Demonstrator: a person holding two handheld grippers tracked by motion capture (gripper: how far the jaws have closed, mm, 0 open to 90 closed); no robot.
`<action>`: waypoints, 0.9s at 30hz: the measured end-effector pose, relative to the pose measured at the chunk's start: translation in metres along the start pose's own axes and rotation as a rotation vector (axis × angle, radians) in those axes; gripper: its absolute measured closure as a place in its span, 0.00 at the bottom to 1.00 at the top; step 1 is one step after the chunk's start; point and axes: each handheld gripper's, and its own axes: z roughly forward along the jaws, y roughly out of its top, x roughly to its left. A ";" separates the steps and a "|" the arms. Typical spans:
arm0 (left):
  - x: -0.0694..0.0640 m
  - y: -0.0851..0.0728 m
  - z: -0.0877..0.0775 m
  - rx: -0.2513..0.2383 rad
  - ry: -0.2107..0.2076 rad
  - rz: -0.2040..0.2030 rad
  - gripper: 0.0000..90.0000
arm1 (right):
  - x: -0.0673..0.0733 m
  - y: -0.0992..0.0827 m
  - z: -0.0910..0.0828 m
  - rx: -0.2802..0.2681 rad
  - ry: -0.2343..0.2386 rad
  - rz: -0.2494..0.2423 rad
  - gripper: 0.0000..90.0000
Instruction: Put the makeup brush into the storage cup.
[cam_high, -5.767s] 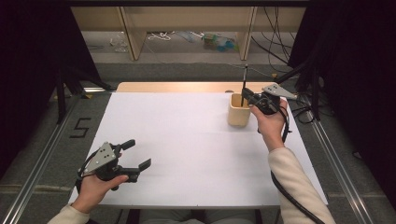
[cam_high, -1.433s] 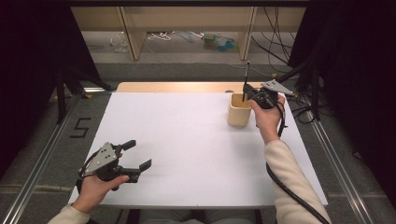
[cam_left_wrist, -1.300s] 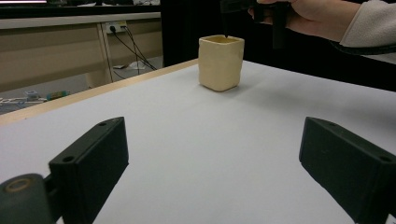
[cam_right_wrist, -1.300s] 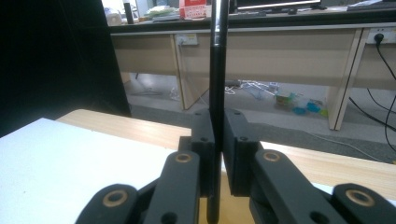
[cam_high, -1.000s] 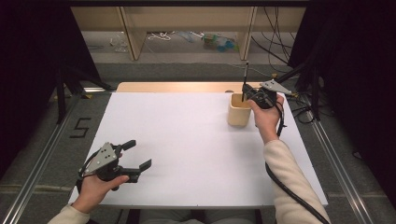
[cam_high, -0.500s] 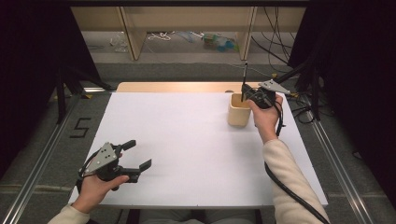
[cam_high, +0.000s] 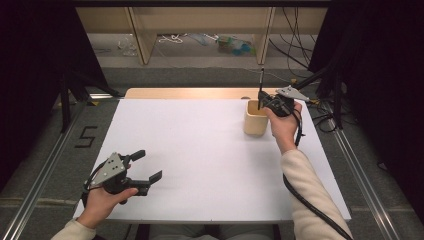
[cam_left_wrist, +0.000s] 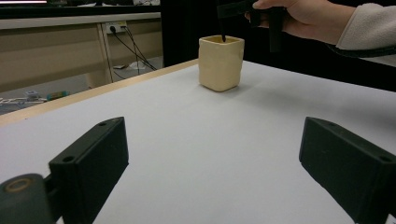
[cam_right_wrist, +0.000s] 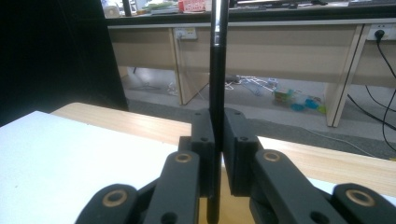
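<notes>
A cream square cup (cam_high: 255, 117) (cam_left_wrist: 221, 62) stands on the white table (cam_high: 200, 150) at the back right. My right gripper (cam_high: 260, 101) (cam_right_wrist: 217, 154) hovers just over the cup's rim, shut on a thin black pen (cam_high: 261, 85) (cam_right_wrist: 217, 70) that stands upright between the pads, its lower end inside the cup's mouth. My left gripper (cam_high: 149, 165) (cam_left_wrist: 215, 163) rests near the table's front left corner, held in a hand, jaws wide apart with nothing between them, pointing toward the cup.
A wooden strip (cam_high: 190, 93) runs along the table's far edge. Beyond it stands a low shelf (cam_high: 200, 25) with cables and small items on the floor. Metal rails (cam_high: 45, 165) flank the table. The right gripper's black cable (cam_high: 310, 205) trails along the sleeve.
The right hand with the pen has crept slightly left over the cup since the oldest frame; in the last second nothing has visibly moved. The left gripper has stayed put.
</notes>
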 end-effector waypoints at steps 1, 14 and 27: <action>0.000 0.000 0.000 0.000 0.000 0.000 0.09 | 0.000 0.000 0.000 0.001 0.000 -0.003 0.94; 0.000 0.000 0.000 0.000 -0.001 0.000 0.09 | -0.001 -0.002 0.002 0.012 -0.005 -0.007 0.94; 0.000 0.000 0.000 0.000 -0.002 0.002 0.09 | 0.000 -0.005 0.003 0.027 -0.009 -0.006 0.94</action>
